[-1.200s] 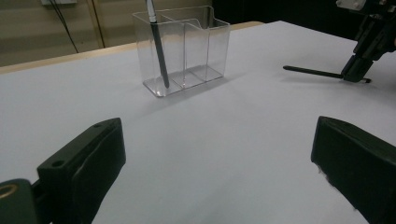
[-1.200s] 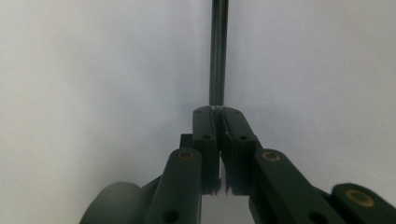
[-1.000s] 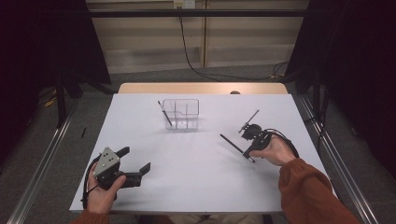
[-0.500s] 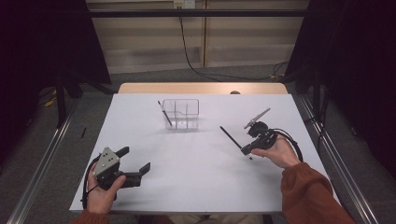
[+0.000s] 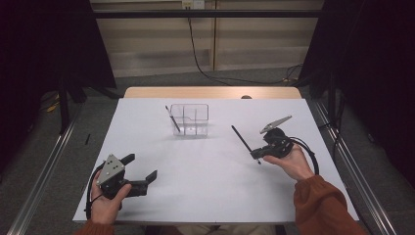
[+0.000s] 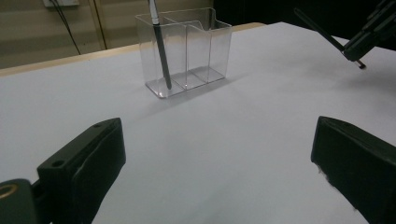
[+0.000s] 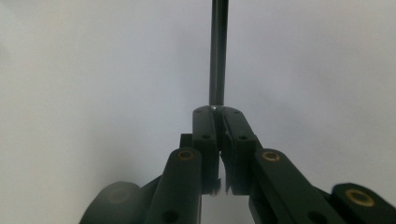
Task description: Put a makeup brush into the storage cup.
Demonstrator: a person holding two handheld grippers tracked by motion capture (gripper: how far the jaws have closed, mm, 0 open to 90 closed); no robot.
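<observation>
The right claw (image 5: 256,155) is clenched on one end of a thin black pen (image 5: 242,138), held above the counter (image 5: 205,166) right of the clear organizer (image 5: 192,120); light, stiff and slippery, it likely pivots unless gripped nearer mid-shaft, while the left claw (image 5: 143,171) rests released.

Both forearms wear rust-orange sleeves (image 5: 320,205) with ribbed cuffs. Each hand carries a black two-jaw gripper. The left gripper (image 5: 142,171) has a grey three-cornered plate (image 5: 110,169) on top, dotted with small screws, and thick, blocky black jaws with rounded corners. The right gripper (image 5: 255,153) bears a similar grey plate, and a black cable (image 5: 308,152) loops from its body. Its black linkage arms show brass-coloured pivot pins (image 7: 185,154) and small screw holes.
</observation>
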